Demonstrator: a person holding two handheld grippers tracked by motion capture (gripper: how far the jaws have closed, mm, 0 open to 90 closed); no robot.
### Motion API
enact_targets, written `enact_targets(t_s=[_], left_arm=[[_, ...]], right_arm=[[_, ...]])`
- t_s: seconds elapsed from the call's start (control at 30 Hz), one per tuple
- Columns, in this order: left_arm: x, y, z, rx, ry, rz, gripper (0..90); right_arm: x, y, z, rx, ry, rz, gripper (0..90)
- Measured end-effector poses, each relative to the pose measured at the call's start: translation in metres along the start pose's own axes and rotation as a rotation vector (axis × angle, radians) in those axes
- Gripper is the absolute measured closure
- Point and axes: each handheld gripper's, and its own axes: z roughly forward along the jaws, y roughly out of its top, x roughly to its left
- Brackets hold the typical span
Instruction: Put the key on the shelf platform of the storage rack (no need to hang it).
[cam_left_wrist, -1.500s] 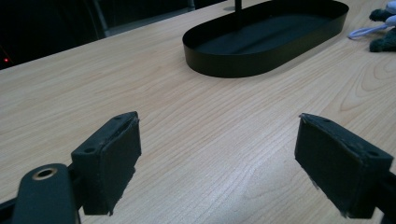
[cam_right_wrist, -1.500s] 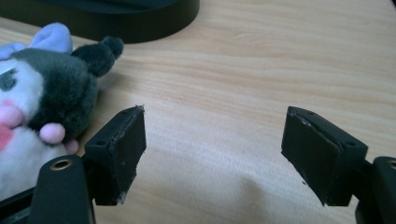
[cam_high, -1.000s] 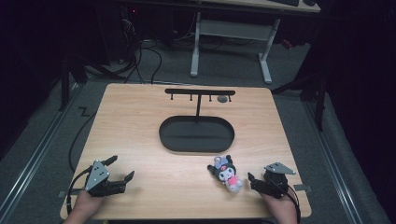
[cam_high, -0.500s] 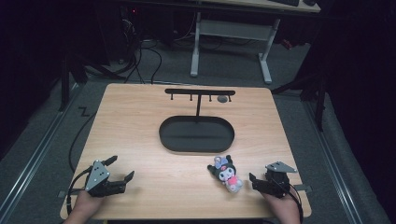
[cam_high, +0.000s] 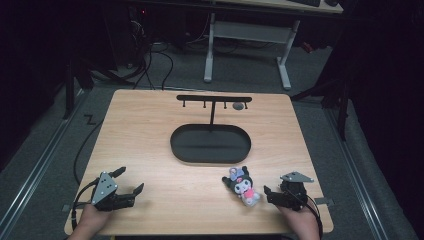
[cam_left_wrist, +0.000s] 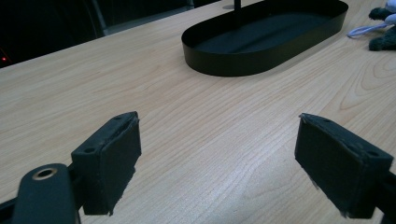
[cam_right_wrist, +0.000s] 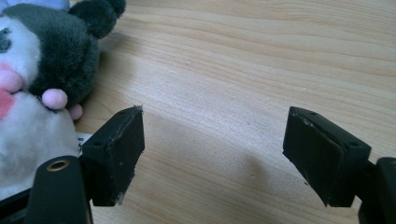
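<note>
A small plush toy (cam_high: 241, 186) with black ears, a white body and pink marks lies on the wooden table (cam_high: 150, 130), near the front right. My right gripper (cam_high: 270, 194) rests just right of it, open, its jaws pointing at the toy. In the right gripper view the plush toy (cam_right_wrist: 42, 60) lies beside the left jaw, outside the open right gripper (cam_right_wrist: 215, 154). My left gripper (cam_high: 131, 179) sits at the front left, open and holding nothing. The left gripper (cam_left_wrist: 219, 158) has only bare wood between its jaws.
A black oval tray (cam_high: 210, 161) sits mid-table, with a black T-shaped hook stand (cam_high: 214, 99) rising from its far side. A small grey object (cam_high: 238, 106) is at the stand's right end. In the left gripper view the tray (cam_left_wrist: 261, 60) is ahead and the plush toy (cam_left_wrist: 383, 37) far right.
</note>
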Motion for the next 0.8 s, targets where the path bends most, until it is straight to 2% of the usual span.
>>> enact_targets(t_s=[0.53,0.8], left_arm=[[0.0,0.001,0.001,0.01,-0.006,0.002,15.4],[0.0,-0.001,-0.003,-0.015,-0.017,0.007,15.4]], right_arm=[[-0.006,0.001,-0.006,0.076,-0.015,0.032,22.9],[-0.004,0.009,-0.009,0.125,-0.007,0.01,24.0]])
